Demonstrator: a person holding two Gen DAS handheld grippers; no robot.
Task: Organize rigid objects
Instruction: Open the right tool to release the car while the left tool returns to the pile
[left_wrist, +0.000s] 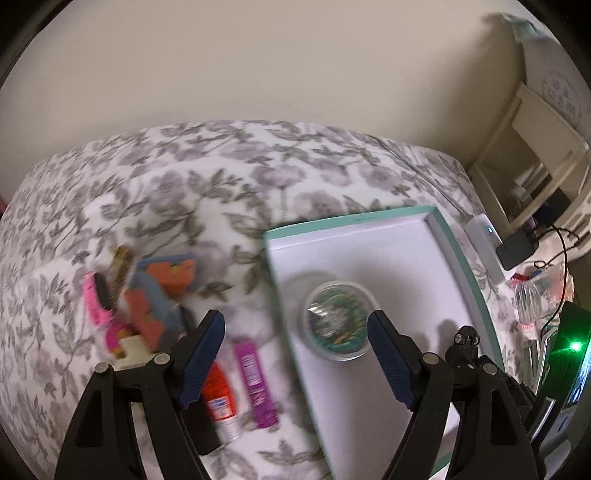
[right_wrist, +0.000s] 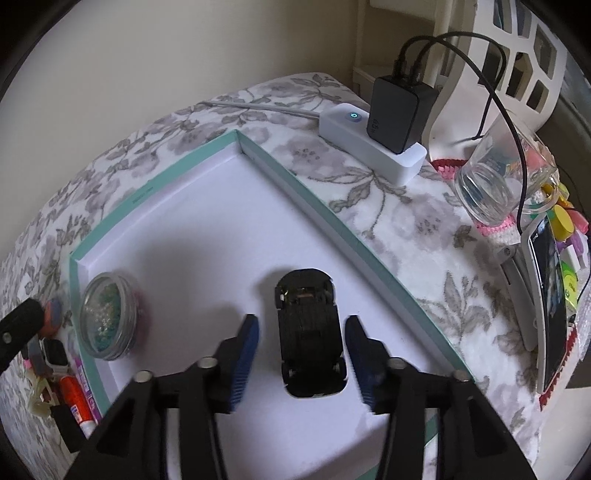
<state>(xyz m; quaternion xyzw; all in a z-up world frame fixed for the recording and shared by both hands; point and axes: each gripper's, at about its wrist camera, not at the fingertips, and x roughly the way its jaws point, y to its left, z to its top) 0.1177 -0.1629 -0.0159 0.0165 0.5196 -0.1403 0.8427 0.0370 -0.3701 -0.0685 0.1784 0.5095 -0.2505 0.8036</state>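
A white tray with a teal rim (left_wrist: 388, 251) (right_wrist: 207, 206) lies on a flowered bedspread. In it stand a round clear jar of green beads (left_wrist: 338, 321) (right_wrist: 109, 319) and a black toy car (right_wrist: 308, 332), which lies upside down. My right gripper (right_wrist: 302, 321) straddles the car, open, with a gap at each side. My left gripper (left_wrist: 295, 317) hovers open over the tray's left rim beside the jar, with nothing in it. Left of the tray lie orange-and-blue foam pieces (left_wrist: 162, 291), pink items (left_wrist: 98, 306), a purple tube (left_wrist: 256, 384) and an orange tube (left_wrist: 218, 395) (right_wrist: 72, 395).
Right of the tray sit a white power strip (right_wrist: 354, 147) with a black charger (right_wrist: 400, 110) and its cables, a clear glass jar (right_wrist: 495, 188) and a phone (right_wrist: 550, 306) near the bed's edge. A pale wall rises behind the bed.
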